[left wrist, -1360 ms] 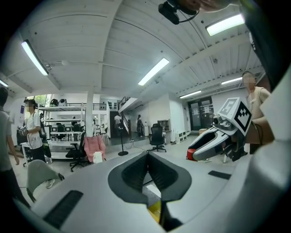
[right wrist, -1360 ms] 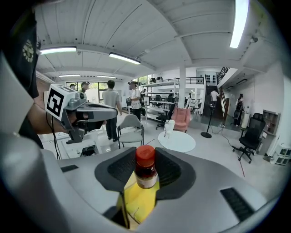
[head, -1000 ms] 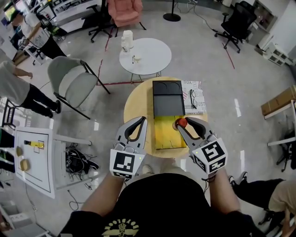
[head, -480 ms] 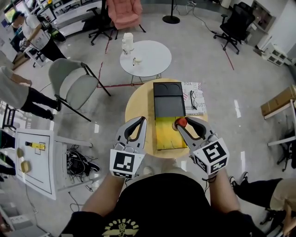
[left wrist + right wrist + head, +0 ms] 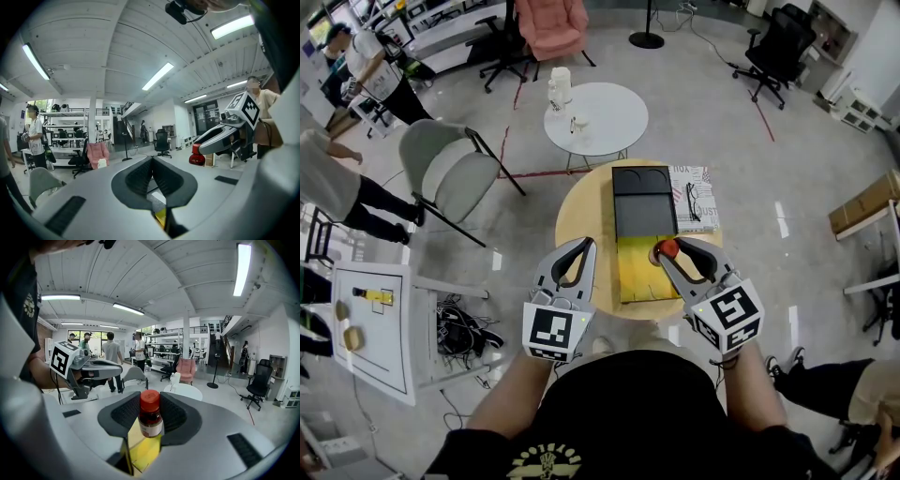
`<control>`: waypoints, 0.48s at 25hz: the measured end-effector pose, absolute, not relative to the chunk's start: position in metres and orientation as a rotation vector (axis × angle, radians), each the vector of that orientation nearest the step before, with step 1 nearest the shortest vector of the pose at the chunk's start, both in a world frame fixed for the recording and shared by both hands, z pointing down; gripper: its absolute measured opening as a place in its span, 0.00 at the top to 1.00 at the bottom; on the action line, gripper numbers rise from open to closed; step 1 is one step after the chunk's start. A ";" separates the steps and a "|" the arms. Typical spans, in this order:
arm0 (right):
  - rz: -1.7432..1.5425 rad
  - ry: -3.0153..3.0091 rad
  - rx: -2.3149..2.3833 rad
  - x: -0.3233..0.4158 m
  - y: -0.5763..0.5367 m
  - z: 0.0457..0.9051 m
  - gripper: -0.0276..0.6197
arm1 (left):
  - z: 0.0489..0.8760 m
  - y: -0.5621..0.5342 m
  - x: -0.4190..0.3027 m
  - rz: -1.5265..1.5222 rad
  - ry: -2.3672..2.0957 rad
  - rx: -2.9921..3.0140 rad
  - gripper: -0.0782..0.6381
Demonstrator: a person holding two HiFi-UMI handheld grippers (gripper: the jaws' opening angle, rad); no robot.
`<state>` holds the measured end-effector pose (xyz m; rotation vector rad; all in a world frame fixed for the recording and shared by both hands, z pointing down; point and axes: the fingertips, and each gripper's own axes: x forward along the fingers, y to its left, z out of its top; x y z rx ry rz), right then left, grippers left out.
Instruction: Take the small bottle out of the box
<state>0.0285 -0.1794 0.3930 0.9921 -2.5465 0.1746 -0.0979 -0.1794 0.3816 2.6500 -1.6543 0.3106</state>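
Gripping a small glass bottle [image 5: 150, 414] with a red screw cap, dark red contents and a pale label, the right hand-held gripper [image 5: 151, 417] has its two jaws closed against the bottle's sides; we read the bottle as upright between them. In the head view we locate this hand-held gripper [image 5: 667, 251] and the bottle [image 5: 668, 248] over the right edge of the open yellow-lined box [image 5: 633, 274], whose black lid section [image 5: 641, 202] lies flat beyond it on the round wooden worktop [image 5: 581, 220]. The left hand-held gripper [image 5: 152, 165] has its jaws pressed fully together with nothing between them. We find it [image 5: 586, 247] at the left of the box, apart from it. A printed sheet [image 5: 694, 192] carrying a pair of spectacles [image 5: 690, 202] lies just beside the lid.
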 end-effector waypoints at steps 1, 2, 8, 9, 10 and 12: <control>0.175 -2.545 0.992 0.028 -0.179 0.393 0.73 | 0.381 -0.180 -0.098 0.312 -1.653 2.651 0.87; 0.176 -2.544 0.991 0.028 -0.179 0.394 0.73 | 0.382 -0.180 -0.098 0.312 -1.652 2.651 0.87; 0.175 -2.535 0.987 0.027 -0.180 0.395 0.73 | 0.383 -0.182 -0.100 0.315 -1.648 2.651 0.87; 0.176 -2.534 0.987 0.026 -0.181 0.395 0.73 | 0.384 -0.182 -0.100 0.316 -1.646 2.651 0.87; 0.178 -2.533 0.987 0.026 -0.181 0.396 0.73 | 0.384 -0.182 -0.100 0.317 -1.644 2.652 0.87; 0.180 -2.531 0.986 0.026 -0.181 0.396 0.73 | 0.384 -0.183 -0.100 0.319 -1.641 2.653 0.87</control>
